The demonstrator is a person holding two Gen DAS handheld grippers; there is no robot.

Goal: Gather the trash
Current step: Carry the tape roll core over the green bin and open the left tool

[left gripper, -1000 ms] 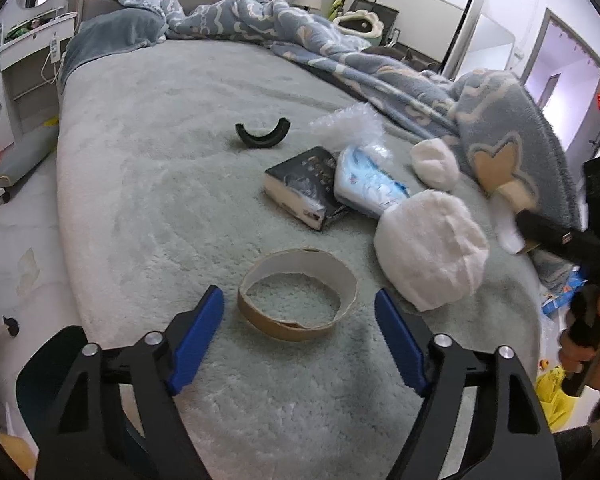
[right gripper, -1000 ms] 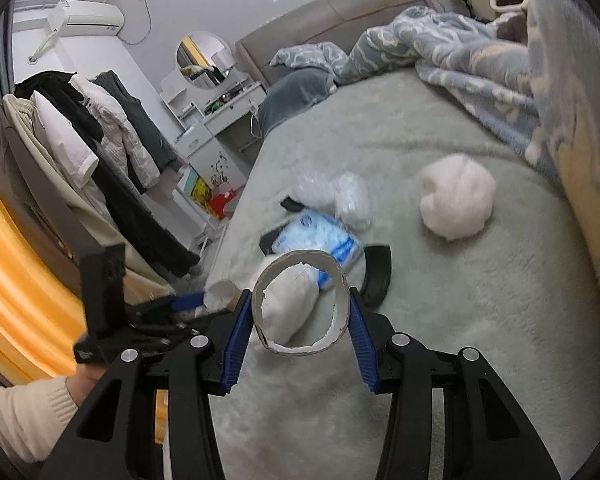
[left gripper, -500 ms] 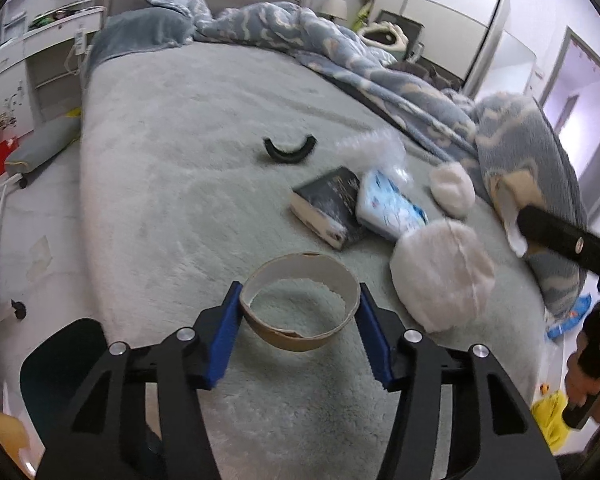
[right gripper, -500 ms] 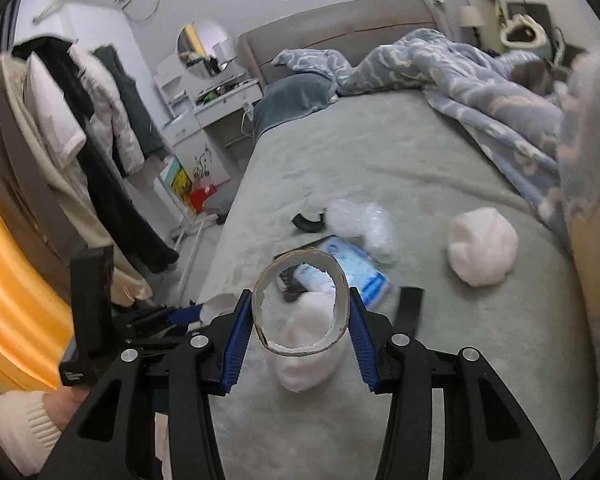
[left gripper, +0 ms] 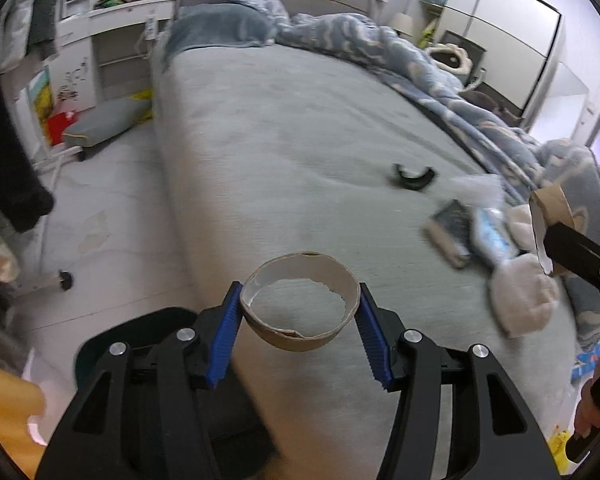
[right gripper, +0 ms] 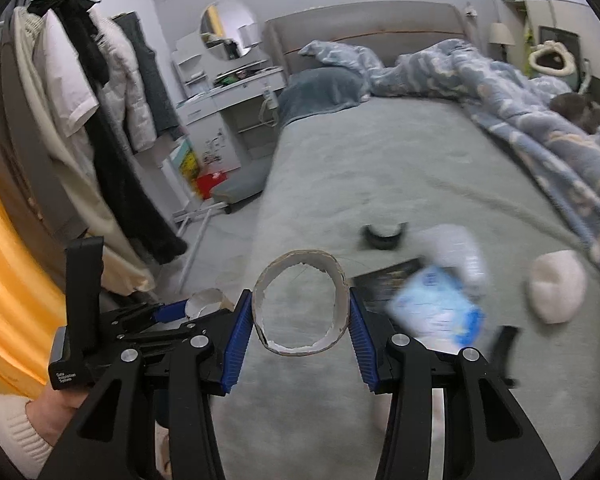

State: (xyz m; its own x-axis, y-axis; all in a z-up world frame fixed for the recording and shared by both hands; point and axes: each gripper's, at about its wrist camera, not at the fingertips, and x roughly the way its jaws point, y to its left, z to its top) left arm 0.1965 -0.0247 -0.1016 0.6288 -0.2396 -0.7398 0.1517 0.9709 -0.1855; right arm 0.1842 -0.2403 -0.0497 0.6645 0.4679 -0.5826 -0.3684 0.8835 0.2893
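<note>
- On the black body of the left gripper (right gripper: 204, 312), as I see it from the right wrist camera, stands small white print in three lines; I read "Data Acquisition System", but it is tiny.
- The blue-white packet (right gripper: 436, 312) on the bed carries print, too blurred for me to read.

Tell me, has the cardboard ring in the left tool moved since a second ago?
Yes. The cardboard ring lay on the bed; now the left tool holds it lifted near the bed's edge.

Right gripper (right gripper: 300, 312) clamps a torn cardboard ring (right gripper: 300, 307) (upright) above the grey bed (right gripper: 380, 168)
</note>
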